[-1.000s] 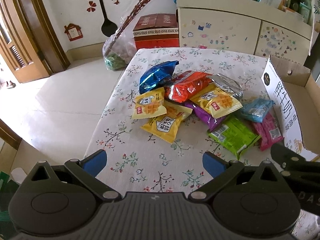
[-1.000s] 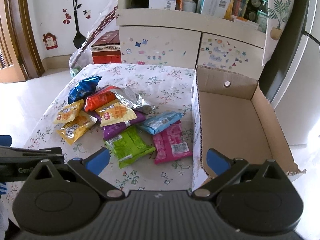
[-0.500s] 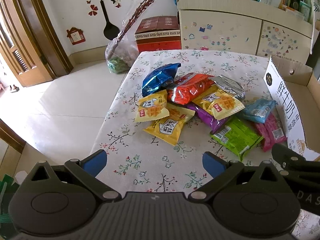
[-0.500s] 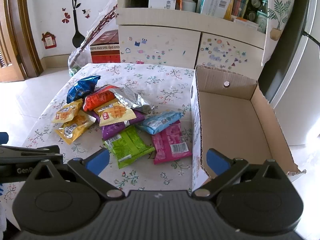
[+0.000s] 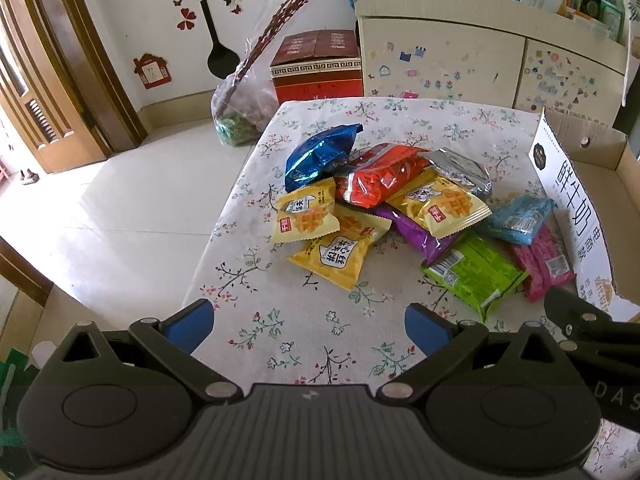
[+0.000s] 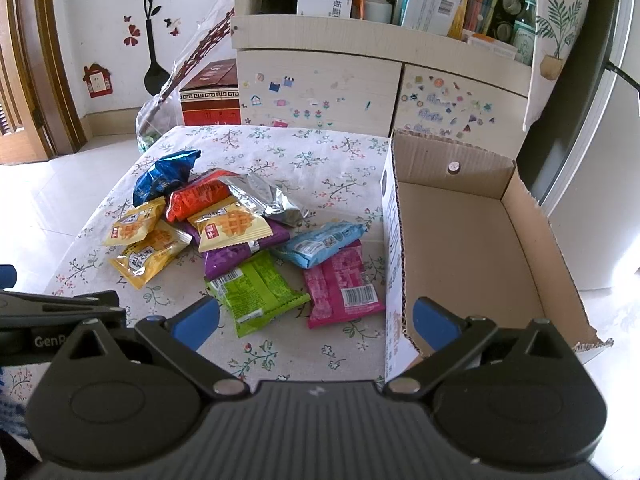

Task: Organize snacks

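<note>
Left gripper (image 5: pixel 306 322): fingers apart, nothing between them, held over the near part of the counter (image 5: pixel 280 344), short of the snacks.

Right gripper (image 6: pixel 316 318): fingers apart, nothing held; one finger over the cloth, the other over the near corner of the cardboard box (image 6: pixel 472 240).

Snack pile, all on the flowered cloth, none yet in the box:
- green packet (image 6: pixel 260 292), nearest the right gripper, lying flat, one end tucked under the purple packet (image 6: pixel 236 254).
- pink packet (image 6: pixel 344 284), flat, just beside the box wall, partly under the light-blue packet (image 6: pixel 320 240).
- three yellow waffle packets, one (image 6: pixel 230 226) on top of the purple.
- red packet (image 6: pixel 200 198), silver packet (image 6: pixel 264 196) and dark-blue packet (image 6: pixel 164 174) at the far side, overlapping.

Box: open-topped, empty, standing at the right edge of the counter.

Risks, as judged: overlapping packets may drag a neighbour when one is lifted; slick, flat film may slip from a shallow pinch; the box, light and at the counter's edge, could be nudged off by the right gripper.
</note>
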